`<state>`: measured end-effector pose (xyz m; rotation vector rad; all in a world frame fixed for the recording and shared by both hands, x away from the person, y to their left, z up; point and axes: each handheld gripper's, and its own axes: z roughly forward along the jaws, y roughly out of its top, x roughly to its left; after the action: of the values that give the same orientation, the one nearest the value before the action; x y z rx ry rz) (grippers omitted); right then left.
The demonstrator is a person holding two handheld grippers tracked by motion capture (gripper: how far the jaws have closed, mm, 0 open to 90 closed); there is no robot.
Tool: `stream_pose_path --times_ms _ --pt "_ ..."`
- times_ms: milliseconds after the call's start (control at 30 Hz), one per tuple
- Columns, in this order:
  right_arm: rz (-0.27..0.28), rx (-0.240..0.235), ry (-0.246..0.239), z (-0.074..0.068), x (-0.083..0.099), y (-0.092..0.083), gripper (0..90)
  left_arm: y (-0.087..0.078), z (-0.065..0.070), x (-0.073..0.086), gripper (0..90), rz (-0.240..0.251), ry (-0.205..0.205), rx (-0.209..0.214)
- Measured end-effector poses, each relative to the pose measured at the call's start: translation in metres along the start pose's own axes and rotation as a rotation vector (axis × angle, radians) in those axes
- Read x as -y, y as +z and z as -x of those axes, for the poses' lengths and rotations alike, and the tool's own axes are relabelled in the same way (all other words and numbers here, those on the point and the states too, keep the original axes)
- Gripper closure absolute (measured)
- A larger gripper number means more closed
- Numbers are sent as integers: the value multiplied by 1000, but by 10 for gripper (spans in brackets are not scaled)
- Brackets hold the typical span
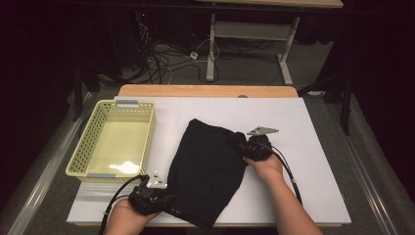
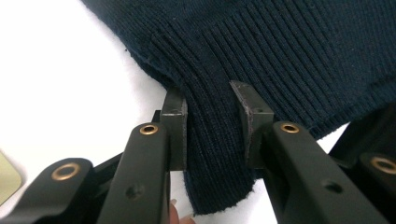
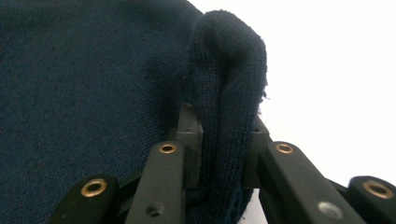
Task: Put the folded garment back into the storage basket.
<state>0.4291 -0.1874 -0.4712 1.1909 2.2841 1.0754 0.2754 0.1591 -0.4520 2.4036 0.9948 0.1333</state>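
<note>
White tabletop (image 1: 313, 161), dark room. Navy knit sweater (image 1: 208, 164) lies mid-table toward near edge. Left gripper (image 2: 212, 109) pinches ribbed hem; right gripper (image 3: 224, 135) clamped on bunched fold at right side. Judgement: soft, light, limp, stretchy; best held at 2 edge points, hem firmest.

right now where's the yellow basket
In the high view the yellow basket sits at the table's left, beside the dark knit garment and just beyond the left gripper.
</note>
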Motion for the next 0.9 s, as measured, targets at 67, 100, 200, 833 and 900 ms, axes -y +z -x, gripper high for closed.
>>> stream_pose_path --times_ms 67,100,200,833,900 --pt "16 -3 15 2 4 1 773 0 0 -4 677 -29 3 1" --pt "23 -6 30 2 6 1 773 1 0 -6 676 -41 4 0" --pt "30 -3 25 2 7 1 773 1 0 -9 677 -66 4 2" --pt "102 59 -82 -16 -19 -21 784 -20 -9 -35 690 -216 30 -10" --pt "119 61 -104 -22 -24 -22 783 -24 -13 -34 690 -222 25 -21"
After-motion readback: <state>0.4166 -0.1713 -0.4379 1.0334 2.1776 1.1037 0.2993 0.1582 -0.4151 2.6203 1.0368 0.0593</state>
